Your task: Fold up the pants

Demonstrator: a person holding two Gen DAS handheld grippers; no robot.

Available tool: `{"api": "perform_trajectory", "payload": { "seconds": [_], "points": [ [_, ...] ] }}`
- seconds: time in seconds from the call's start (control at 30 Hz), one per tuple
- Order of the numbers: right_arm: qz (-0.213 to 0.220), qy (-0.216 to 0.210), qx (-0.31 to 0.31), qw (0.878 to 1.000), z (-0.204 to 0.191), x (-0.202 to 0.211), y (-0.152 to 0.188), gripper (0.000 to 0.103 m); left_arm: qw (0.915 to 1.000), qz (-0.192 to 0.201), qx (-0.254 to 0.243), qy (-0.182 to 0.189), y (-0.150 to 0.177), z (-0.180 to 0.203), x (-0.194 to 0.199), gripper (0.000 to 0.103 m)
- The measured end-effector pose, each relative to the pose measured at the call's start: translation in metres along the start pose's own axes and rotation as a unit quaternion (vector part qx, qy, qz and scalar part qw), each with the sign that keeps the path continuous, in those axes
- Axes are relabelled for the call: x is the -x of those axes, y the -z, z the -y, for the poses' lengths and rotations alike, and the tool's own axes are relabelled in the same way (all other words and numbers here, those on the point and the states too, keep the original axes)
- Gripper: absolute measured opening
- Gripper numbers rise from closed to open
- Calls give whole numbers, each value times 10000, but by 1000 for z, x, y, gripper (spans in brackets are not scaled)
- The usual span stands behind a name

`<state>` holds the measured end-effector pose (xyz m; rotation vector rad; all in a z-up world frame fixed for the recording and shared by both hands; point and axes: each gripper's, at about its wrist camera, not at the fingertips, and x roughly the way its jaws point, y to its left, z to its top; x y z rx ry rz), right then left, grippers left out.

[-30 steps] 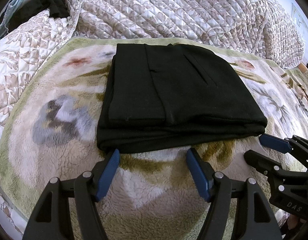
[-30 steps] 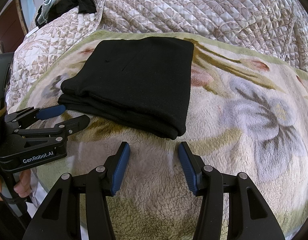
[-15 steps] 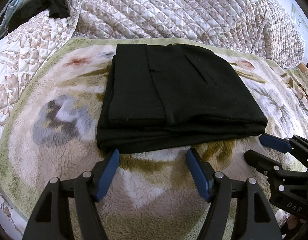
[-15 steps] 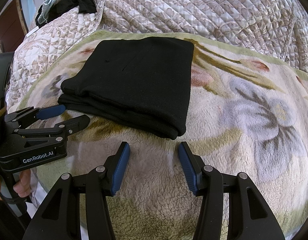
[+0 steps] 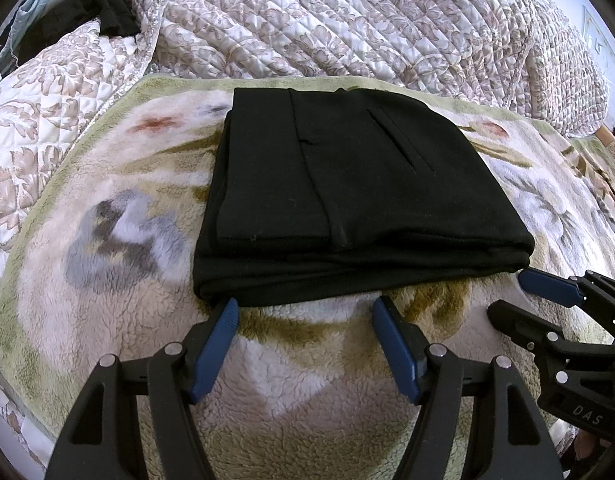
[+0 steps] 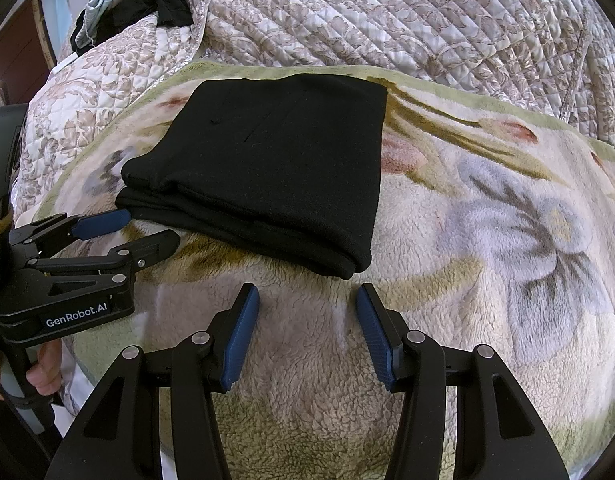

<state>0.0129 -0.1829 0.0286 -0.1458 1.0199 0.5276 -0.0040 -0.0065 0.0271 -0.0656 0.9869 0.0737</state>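
The black pants (image 5: 347,196) lie folded into a compact stacked rectangle on a fleece floral blanket (image 5: 307,380); they also show in the right wrist view (image 6: 275,160). My left gripper (image 5: 305,304) is open and empty, just in front of the stack's near edge, its left pad beside the near left corner. My right gripper (image 6: 307,292) is open and empty, just in front of the stack's near right corner. The right gripper shows at the right in the left wrist view (image 5: 519,292). The left gripper shows at the left in the right wrist view (image 6: 147,228).
The blanket (image 6: 487,220) covers a bed with a quilted beige floral bedspread (image 5: 347,20) bunched up behind. A pile of dark and pale blue clothes (image 6: 139,4) lies at the far left corner. A hand (image 6: 43,364) holds the left gripper's handle.
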Motion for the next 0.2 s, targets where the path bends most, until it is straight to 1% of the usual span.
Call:
{"api": "perform_trajectory", "payload": {
  "seconds": [0.2],
  "points": [
    [1, 1, 0, 10000, 0, 0, 0, 51, 10000, 13, 0, -13, -1, -2, 0, 72]
  ]
}}
